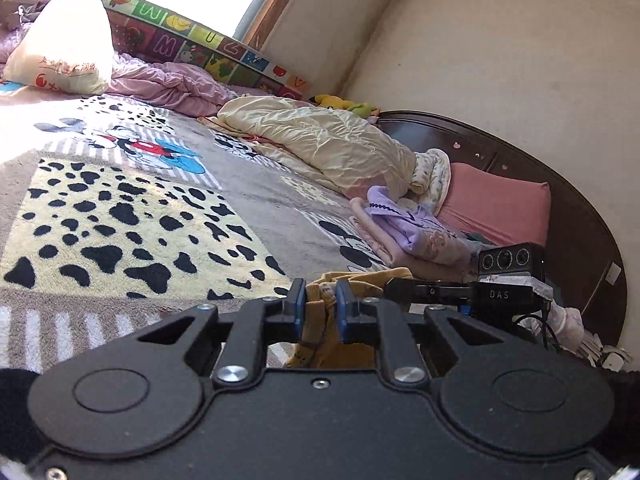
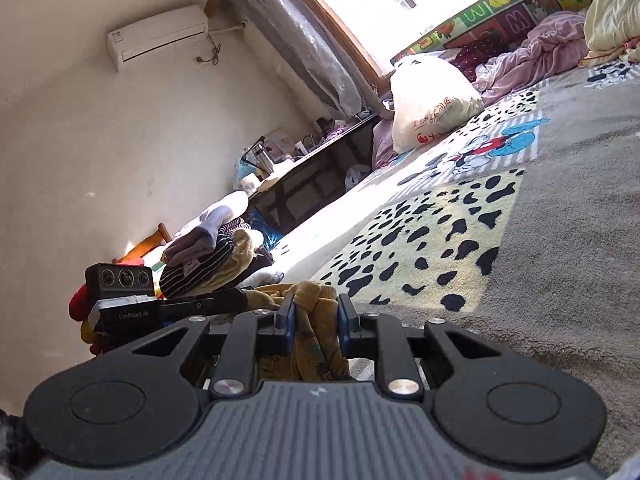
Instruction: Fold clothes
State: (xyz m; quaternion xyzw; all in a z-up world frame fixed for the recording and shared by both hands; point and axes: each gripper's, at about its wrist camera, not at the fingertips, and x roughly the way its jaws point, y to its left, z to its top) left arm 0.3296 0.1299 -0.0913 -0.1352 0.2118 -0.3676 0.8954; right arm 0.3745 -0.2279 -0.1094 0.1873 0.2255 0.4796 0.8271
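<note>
Gripping one yellow garment (image 1: pixel 320 320), both claws: left claw (image 1: pixel 320 304), right claw (image 2: pixel 316 316); air conditioner (image 2: pixel 156 36) only rightward.

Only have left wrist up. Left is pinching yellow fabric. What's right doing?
Observer: The right gripper is shut on the same yellow garment, with cloth bunched between its blue pads.
Operator: Where do finished clothes go? I only see a purple pile near the headboard.
Observer: There is a second stack at the bed's edge, with a striped piece in it, beside the left gripper's body as the right wrist view shows it.
Operator: Anything beyond that end of the bed?
Observer: A dark low table cluttered with small items, and a wall air conditioner above it.
</note>
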